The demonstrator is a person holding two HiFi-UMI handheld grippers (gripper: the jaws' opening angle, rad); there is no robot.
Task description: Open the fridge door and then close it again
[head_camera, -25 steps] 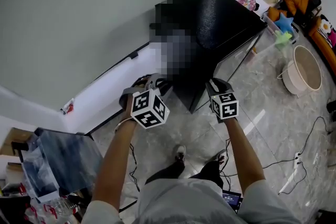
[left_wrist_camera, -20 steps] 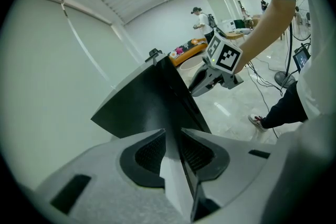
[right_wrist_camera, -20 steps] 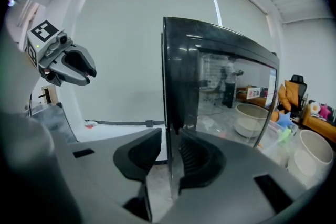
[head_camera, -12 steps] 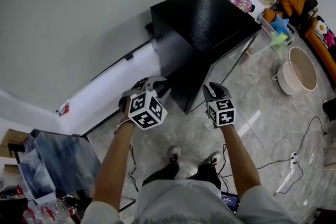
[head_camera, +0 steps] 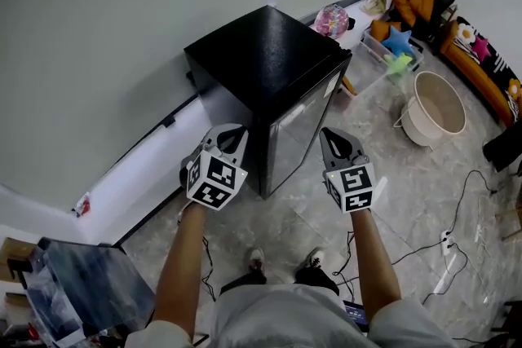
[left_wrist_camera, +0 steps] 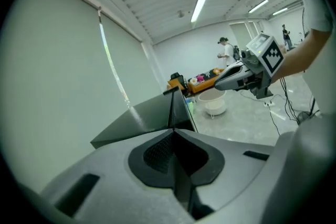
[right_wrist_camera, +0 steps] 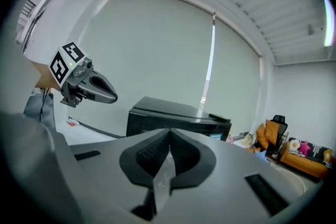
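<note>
Moved: left gripper [head_camera: 231, 131] and right gripper [head_camera: 331, 136] stand higher before the black mini fridge [head_camera: 265, 61] than a second ago; their jaws have just been closing
Left gripper: jaws together, nothing between them, by the front corner, apart from it
Right gripper: jaws together, empty, facing the door [head_camera: 303, 126]
Mini fridge: on the floor by the wall, door shut
Right of it: cream tub [head_camera: 432, 106]
</note>
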